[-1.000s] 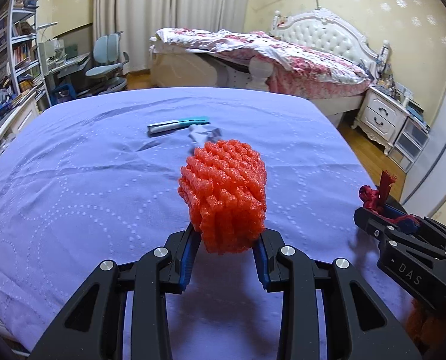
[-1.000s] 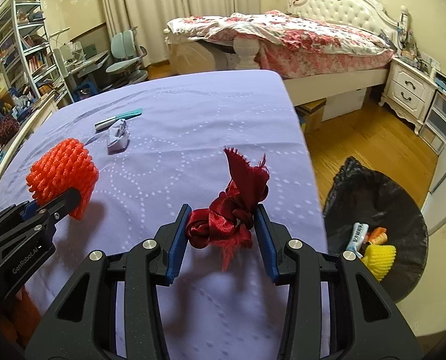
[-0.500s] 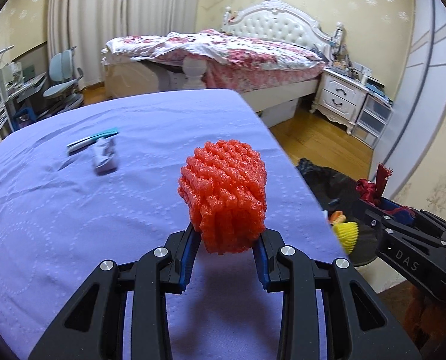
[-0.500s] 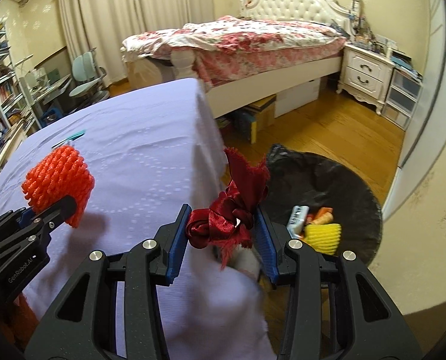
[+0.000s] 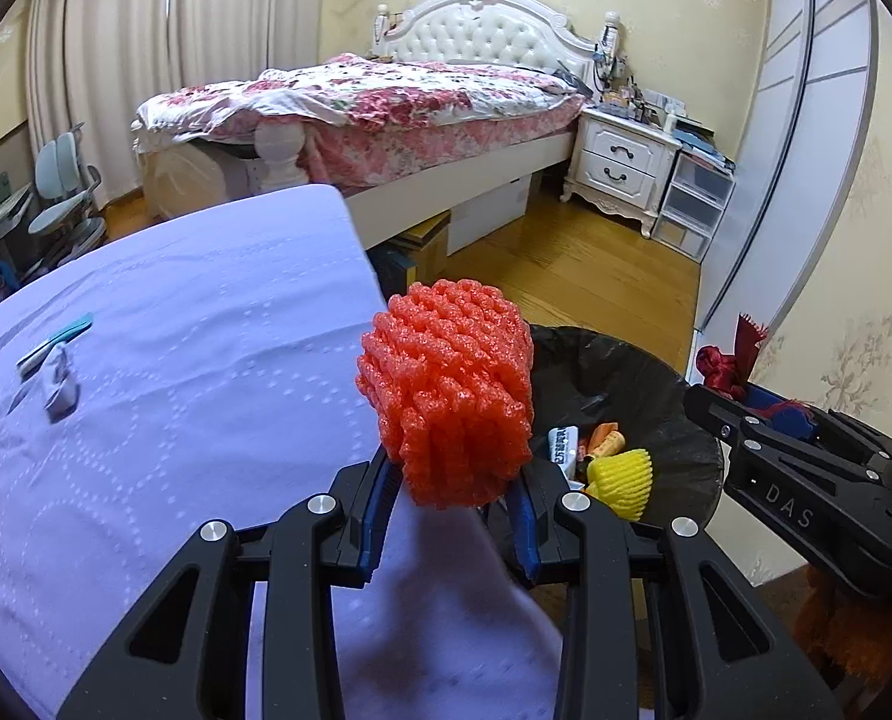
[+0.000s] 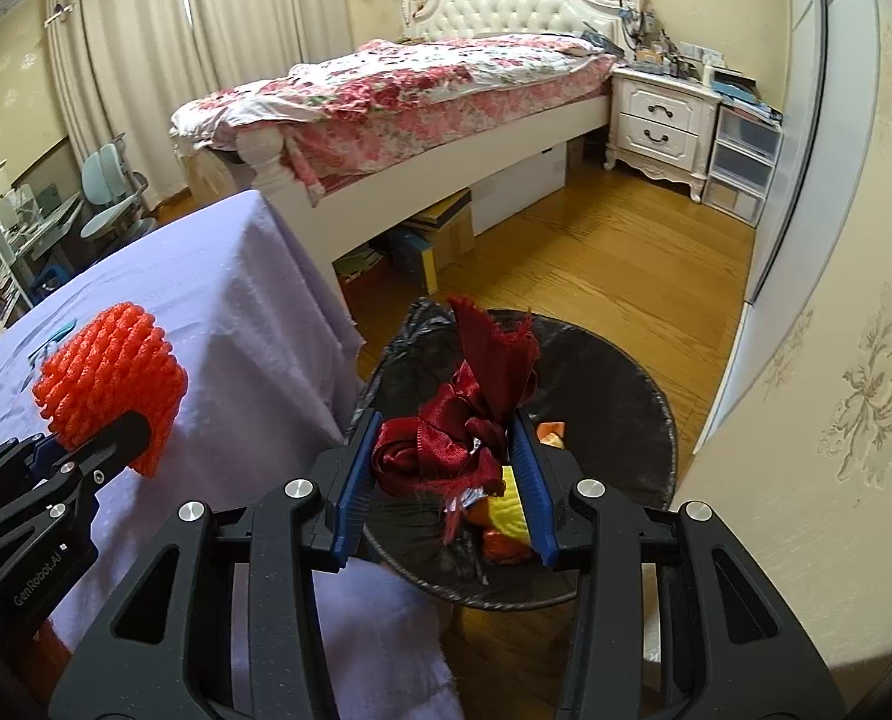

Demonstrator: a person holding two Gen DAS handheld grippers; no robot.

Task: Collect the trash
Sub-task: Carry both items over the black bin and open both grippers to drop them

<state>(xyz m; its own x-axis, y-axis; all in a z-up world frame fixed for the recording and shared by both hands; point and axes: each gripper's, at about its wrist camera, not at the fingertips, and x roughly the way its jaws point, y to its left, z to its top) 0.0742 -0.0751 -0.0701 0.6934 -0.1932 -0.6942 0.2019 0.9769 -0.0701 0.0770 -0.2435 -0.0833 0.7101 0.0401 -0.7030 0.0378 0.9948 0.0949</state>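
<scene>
Item one: our left gripper [image 5: 451, 504], both blue pads clamped on an orange foam net [image 5: 446, 396], which stands upright above the fingers. We hold it over the edge of the purple cloth [image 5: 176, 360], just beside the bin.

Item two: our right gripper [image 6: 446, 480], pads closed on a bundle of dark red ribbon [image 6: 463, 420], one frayed end sticking up. We hold it directly above the bin opening. In the left view the same gripper [image 5: 745, 402] shows at the right edge with the ribbon [image 5: 727, 354] poking from its tip.

Item three: a round bin lined with a black bag [image 6: 625, 396], standing on the wooden floor [image 6: 595, 264] against the corner of the clothed table. Inside it we see a yellow foam net [image 5: 622, 480], a small orange piece [image 5: 604, 441] and a white printed wrapper [image 5: 562, 444], all lying close together.

Item four: left on the cloth, well apart from both grippers, a teal-and-white pen [image 5: 56, 339] with a small crumpled white scrap [image 5: 59, 384] just beside it.

Item five, surroundings: a bed with a flowered cover [image 6: 416, 84], a white nightstand [image 6: 661, 114] and a pale blue desk chair [image 5: 65, 186].
</scene>
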